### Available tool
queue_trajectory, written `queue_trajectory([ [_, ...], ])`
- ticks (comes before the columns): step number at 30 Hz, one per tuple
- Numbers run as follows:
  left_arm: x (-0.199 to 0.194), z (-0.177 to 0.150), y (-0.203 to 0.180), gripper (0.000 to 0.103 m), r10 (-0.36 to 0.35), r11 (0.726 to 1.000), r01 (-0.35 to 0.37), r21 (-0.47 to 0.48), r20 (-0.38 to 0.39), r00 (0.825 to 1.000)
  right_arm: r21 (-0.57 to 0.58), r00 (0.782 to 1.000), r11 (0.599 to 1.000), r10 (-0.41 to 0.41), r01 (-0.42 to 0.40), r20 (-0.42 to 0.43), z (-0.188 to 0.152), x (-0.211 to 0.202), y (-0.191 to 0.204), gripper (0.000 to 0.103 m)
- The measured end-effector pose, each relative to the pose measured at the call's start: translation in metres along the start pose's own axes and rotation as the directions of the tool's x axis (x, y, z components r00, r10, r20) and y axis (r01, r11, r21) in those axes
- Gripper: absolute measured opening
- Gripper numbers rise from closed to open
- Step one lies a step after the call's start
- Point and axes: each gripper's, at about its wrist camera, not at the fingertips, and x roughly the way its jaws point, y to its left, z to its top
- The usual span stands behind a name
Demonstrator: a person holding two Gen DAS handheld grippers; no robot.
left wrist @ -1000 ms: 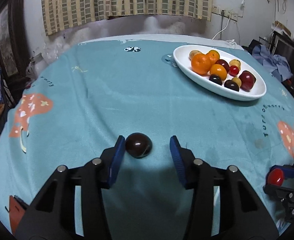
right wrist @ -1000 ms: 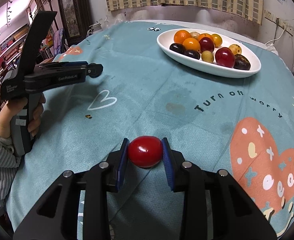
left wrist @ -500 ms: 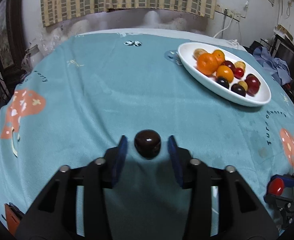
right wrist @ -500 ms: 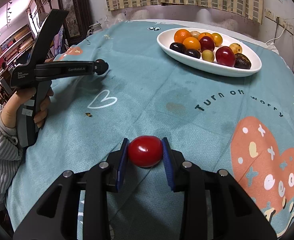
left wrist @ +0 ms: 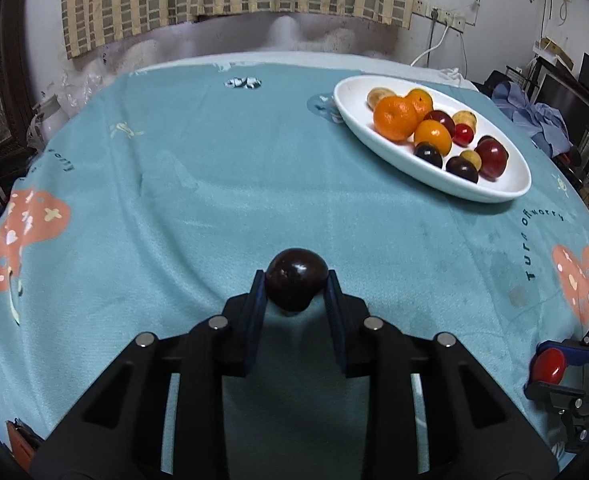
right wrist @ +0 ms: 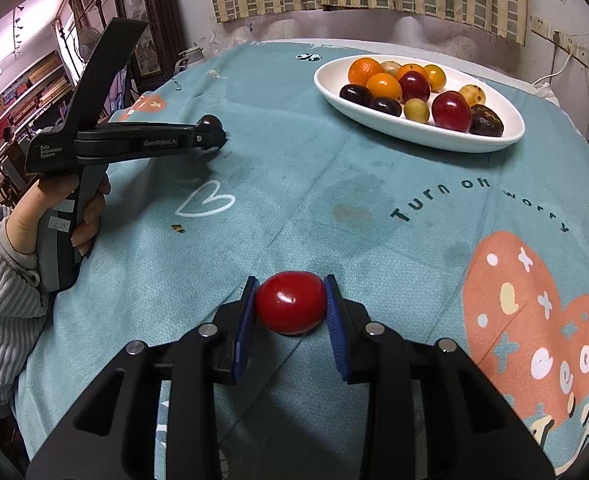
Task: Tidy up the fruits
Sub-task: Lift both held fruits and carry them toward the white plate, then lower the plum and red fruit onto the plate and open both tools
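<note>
A dark, glossy, round plum-like fruit (left wrist: 296, 283) is clamped between the blue pads of the black left gripper (left wrist: 294, 294), whose jaws have just been closing; it is seen against a teal printed tablecloth (left wrist: 198, 184). A white oval ceramic dish (left wrist: 358, 128) is set well apart at the upper right, filled with orange, dark purple, red and yellow fruits. At the lower right edge, the right gripper (left wrist: 550, 368) is glimpsed closed on a small red fruit (left wrist: 549, 365), perhaps a tomato.

One white plate (right wrist: 422, 136), two tongs-held fruits (left wrist: 296, 283).
</note>
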Motion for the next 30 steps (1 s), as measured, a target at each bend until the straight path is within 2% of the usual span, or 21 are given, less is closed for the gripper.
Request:
queue_trajectory([
  [3, -0.01, -0.001, -0.006, 0.029, -0.003, 1.0, 0.003, 0.01, 0.034, 0.999, 0.022, 1.0, 1.0, 0.011, -0.011, 0.008, 0.001, -0.004, -0.006, 0.034],
  [8, -0.043, 0.007, -0.034, 0.029, -0.096, 0.995, 0.091, 0.05, 0.107, 0.99, 0.102, 0.994, 0.994, 0.02, -0.031, 0.107, 0.015, -0.035, -0.031, 0.034],
  [11, -0.05, 0.033, -0.051, 0.029, -0.18, 0.983, 0.174, 0.057, 0.109, 0.978, 0.142, 0.989, 0.99, -0.01, -0.011, 0.144, 0.044, -0.053, -0.054, 0.034],
  [15, -0.048, 0.076, -0.074, 0.03, -0.201, 0.978, 0.192, 0.077, 0.147, 0.968, 0.191, 0.973, 0.981, -0.076, 0.034, 0.217, 0.095, -0.069, -0.084, 0.034],
  [17, -0.038, 0.088, -0.084, 0.03, -0.203, 0.978, 0.192, 0.082, 0.15, 0.968, 0.207, 0.969, 0.977, -0.094, 0.045, 0.231, 0.112, -0.062, -0.095, 0.034],
  [21, 0.003, 0.105, -0.1, 0.03, -0.199, 0.978, 0.19, 0.085, 0.114, 0.973, 0.237, 0.973, 0.969, -0.113, 0.064, 0.203, 0.144, -0.022, -0.115, 0.034],
  [26, 0.044, 0.11, -0.105, 0.03, -0.186, 0.98, 0.179, 0.089, 0.072, 0.98, 0.249, 0.976, 0.964, -0.134, 0.088, 0.172, 0.163, 0.013, -0.133, 0.034],
  [30, 0.056, 0.113, -0.103, 0.03, -0.171, 0.982, 0.164, 0.097, 0.068, 0.983, 0.255, 0.974, 0.962, -0.146, 0.1, 0.17, 0.169, 0.03, -0.141, 0.034],
])
